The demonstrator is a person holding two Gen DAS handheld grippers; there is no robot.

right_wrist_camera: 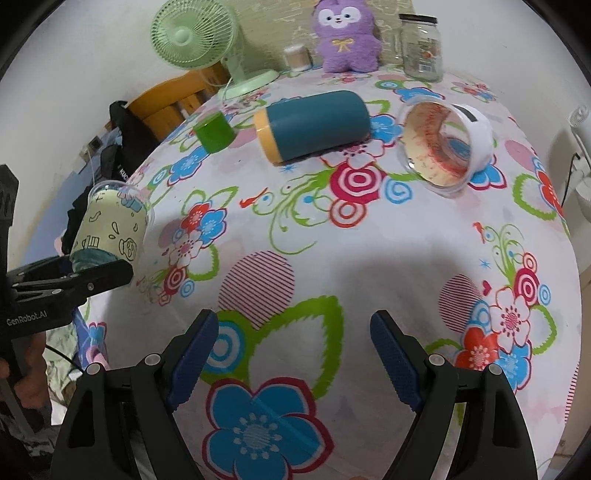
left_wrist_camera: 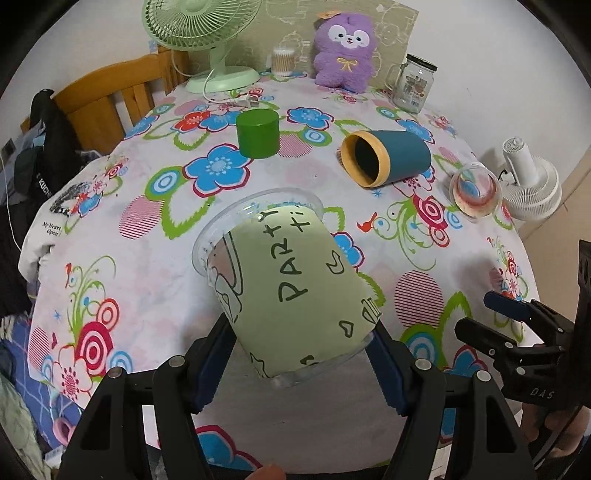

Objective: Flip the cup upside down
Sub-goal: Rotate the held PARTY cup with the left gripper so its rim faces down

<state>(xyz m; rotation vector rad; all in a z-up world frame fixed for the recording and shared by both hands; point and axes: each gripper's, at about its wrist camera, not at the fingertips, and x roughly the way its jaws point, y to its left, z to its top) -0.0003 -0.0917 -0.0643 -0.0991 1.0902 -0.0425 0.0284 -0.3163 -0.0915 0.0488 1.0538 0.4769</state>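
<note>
Left hand-held gripper (left_wrist_camera: 301, 354) pinching the cup (left_wrist_camera: 291, 288) near its base, blue pads against both sides. Cup clear plastic with a pale green "PARTY" sleeve, tilted, rim pointing away toward the middle of the tabletop (left_wrist_camera: 155, 280) — held near the tabletop's near-left edge; from these views, cannot tell whether the rim touches the cloth. In the right wrist view, the same cup (right_wrist_camera: 110, 229) seen at far left, rim uppermost and leaning, base clamped in the left hand-held gripper (right_wrist_camera: 88, 271).

Right hand-held gripper (right_wrist_camera: 293, 354) spread wide, nothing between its pads, hovering over the flowered cloth by the near edge.

Farther in: a blue tumbler (right_wrist_camera: 314, 125) with a yellow rim lying on its side near the middle, a green can (right_wrist_camera: 214, 132) upside down toward the left, a clear tub (right_wrist_camera: 443, 147) with reddish smears on its side toward the right edge. Along the far edge — a green fan (right_wrist_camera: 195, 37), a purple plush (right_wrist_camera: 345, 35), a small swab jar (right_wrist_camera: 297, 57) between them, and a glass jar (right_wrist_camera: 421, 46) toward the far-right corner.
</note>
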